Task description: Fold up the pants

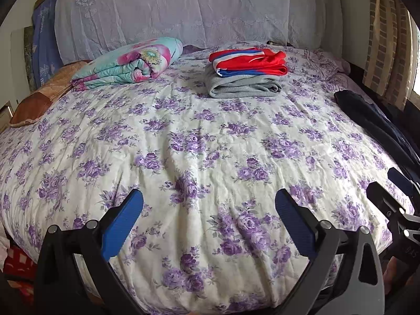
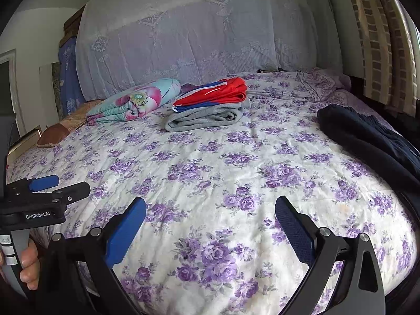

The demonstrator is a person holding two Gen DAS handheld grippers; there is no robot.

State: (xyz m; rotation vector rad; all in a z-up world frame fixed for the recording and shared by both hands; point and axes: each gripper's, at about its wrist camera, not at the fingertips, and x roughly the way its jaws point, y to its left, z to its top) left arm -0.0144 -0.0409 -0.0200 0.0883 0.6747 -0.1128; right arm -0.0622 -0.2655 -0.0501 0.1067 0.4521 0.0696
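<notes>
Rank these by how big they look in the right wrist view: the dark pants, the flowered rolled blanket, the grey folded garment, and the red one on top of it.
Largest to smallest as seen:
1. dark pants, nearer the camera and cut off by the frame edge, so partly unsure
2. flowered rolled blanket
3. grey folded garment and red garment, too alike to rank

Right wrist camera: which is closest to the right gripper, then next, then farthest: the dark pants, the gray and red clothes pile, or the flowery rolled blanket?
From the right gripper:
1. Dark pants, on the right edge of the bed.
2. Gray and red clothes pile, middle, farther back.
3. Flowery rolled blanket, back left, only slightly beyond the pile.
</notes>
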